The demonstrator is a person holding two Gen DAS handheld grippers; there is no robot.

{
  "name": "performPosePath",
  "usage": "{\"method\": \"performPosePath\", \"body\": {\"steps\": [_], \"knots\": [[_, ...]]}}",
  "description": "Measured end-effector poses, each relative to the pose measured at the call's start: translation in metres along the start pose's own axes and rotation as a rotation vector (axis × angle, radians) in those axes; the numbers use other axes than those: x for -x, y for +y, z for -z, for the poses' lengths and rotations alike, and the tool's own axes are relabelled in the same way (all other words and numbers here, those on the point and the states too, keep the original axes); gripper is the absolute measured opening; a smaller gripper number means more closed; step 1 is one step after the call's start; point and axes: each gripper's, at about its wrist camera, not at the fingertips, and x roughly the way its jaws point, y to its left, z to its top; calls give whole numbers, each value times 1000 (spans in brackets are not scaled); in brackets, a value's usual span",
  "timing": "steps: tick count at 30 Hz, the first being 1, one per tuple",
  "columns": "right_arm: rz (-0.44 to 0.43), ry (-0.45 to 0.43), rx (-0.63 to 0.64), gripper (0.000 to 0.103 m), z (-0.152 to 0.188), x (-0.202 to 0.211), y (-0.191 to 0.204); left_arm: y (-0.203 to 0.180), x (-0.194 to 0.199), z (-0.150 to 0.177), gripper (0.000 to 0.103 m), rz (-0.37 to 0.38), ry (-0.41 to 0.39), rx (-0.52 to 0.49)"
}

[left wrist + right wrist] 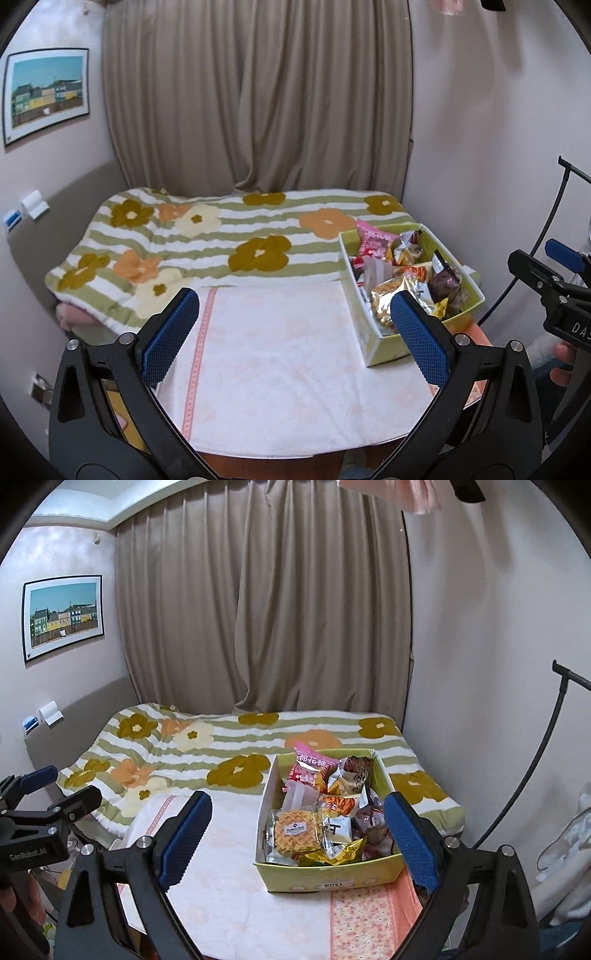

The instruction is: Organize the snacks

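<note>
Both grippers, left gripper (295, 332) and right gripper (297, 843), spread wide, holding nothing, above the worktop (277, 369). Snack box (332, 873) near right, crammed with packets. Probably best: lift the top waffle packet (295, 830) by its edge.

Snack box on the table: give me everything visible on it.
The snack box is an open-topped rectangular carton, cardboard by the look of it, yellow-green outside and white inside, with a small white label on its near wall. It stands upright on the pale tablecloth, toward the table's right side, its far end near the flowered blanket. It is heaped with wrapped snacks: a waffle-pattern cracker pack, a pink packet, gold and brown foil wrappers. Neither gripper touches it.
</note>
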Motion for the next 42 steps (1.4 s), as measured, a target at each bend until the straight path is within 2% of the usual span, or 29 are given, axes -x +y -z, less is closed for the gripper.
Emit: {"method": "performPosePath", "body": {"steps": [5,16,42], "knots": [[5,-9,-3,93,4,5,7,8,11,4,103,5,-28,11],[8,-8,-2,93,7,9,11,10,15,6,103,3,-34,9],[14,-1,-6,93,6,4,13,18,3,0,103,21,-46,25]]}}
